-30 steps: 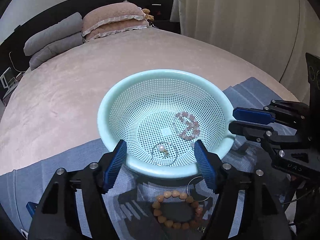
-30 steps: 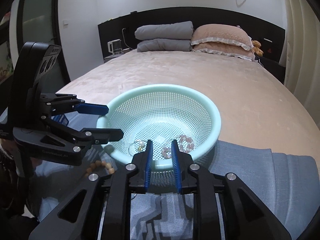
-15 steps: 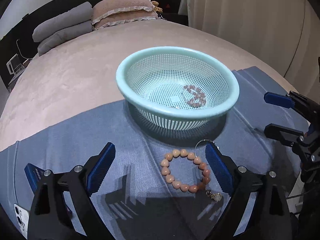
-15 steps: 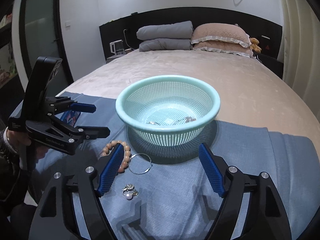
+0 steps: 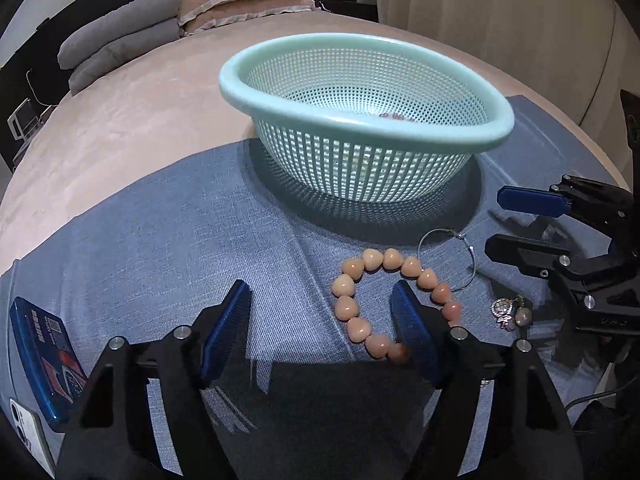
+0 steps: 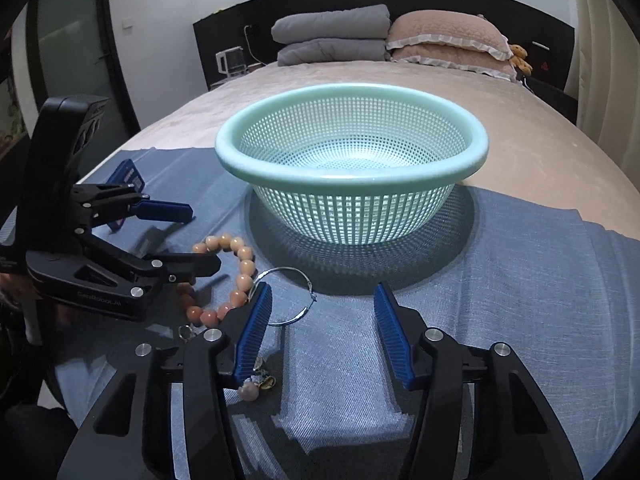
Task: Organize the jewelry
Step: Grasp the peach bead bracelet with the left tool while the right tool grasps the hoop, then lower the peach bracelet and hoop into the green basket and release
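Observation:
A peach heart-bead bracelet (image 5: 362, 268) (image 6: 244, 268) lies on the blue cloth in front of the mint mesh basket (image 5: 496, 128) (image 6: 352, 92). Beside it are a thin silver hoop (image 5: 448, 258) (image 6: 294, 294) and a small pearl charm (image 5: 510, 312) (image 6: 256, 386). My left gripper (image 5: 320, 286) (image 6: 204, 236) hangs low over the bracelet, jaws closing, with part of the bead ring between them and untouched. My right gripper (image 6: 322, 288) (image 5: 496, 222) is closing too, its left finger over the hoop and only cloth between the pads. A pink bead strand (image 5: 394, 117) barely shows inside the basket.
The blue cloth (image 6: 520, 280) covers the near end of a beige bed (image 6: 520, 120), with pillows (image 6: 440, 40) at the headboard. A blue card box (image 5: 38, 352) and a phone (image 5: 28, 432) lie at the cloth's left edge. A curtain hangs on the right.
Both grippers dropped from above the basket to the cloth in front of it. The basket's inside is now mostly hidden behind its rim. The right jaws widened, then narrowed; the left narrowed.

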`<state>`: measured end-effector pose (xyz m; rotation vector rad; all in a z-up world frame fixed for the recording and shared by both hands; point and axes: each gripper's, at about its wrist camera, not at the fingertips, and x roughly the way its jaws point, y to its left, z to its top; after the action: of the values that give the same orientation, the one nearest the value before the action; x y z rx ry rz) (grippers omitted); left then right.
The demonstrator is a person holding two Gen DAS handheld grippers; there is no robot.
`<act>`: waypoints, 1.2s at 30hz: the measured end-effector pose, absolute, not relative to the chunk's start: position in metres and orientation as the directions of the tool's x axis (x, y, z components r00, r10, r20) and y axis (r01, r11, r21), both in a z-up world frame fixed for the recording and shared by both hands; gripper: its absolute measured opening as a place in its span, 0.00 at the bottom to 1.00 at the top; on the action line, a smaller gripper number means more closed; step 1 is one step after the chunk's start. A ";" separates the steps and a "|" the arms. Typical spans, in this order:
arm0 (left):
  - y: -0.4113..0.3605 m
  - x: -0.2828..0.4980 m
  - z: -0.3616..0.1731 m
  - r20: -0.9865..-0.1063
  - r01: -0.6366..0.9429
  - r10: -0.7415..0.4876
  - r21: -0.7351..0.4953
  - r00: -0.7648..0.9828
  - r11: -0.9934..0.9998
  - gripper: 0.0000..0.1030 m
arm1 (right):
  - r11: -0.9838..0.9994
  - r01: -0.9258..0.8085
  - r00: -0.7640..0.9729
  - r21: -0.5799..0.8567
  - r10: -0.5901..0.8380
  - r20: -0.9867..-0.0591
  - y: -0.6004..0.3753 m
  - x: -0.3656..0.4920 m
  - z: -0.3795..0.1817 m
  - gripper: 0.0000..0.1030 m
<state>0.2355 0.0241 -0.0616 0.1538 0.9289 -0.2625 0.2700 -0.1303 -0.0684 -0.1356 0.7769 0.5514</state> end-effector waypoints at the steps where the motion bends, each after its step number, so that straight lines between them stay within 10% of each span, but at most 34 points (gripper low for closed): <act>1: 0.024 0.236 -0.064 -0.806 0.291 -0.151 0.027 0.572 0.956 0.67 | 0.860 -0.505 0.580 0.074 0.402 -0.708 -0.127 0.273 -0.072 0.42; 6: 0.021 0.231 -0.067 -0.799 0.314 -0.144 0.059 0.584 0.948 0.57 | 0.890 -0.455 0.589 0.000 0.301 -0.750 -0.110 0.278 -0.083 0.38; 13: 0.018 0.215 -0.069 -0.807 0.338 -0.152 0.062 0.571 0.939 0.12 | 0.900 -0.437 0.575 -0.001 0.278 -0.770 -0.106 0.269 -0.087 0.04; 22: 0.051 0.198 -0.060 -0.816 0.304 -0.330 -0.200 0.474 0.932 0.11 | 0.924 -0.381 0.540 0.035 0.253 -0.803 -0.133 0.256 -0.076 0.04; 36: 0.047 0.169 0.008 -0.780 0.324 -0.283 -0.110 0.558 0.940 0.11 | 0.942 -0.328 0.595 0.063 0.258 -0.762 -0.177 0.222 -0.018 0.04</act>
<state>0.1688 0.0470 0.0079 0.0485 0.9114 -0.3584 0.2219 -0.1769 -0.0183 -0.0873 0.8699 0.3411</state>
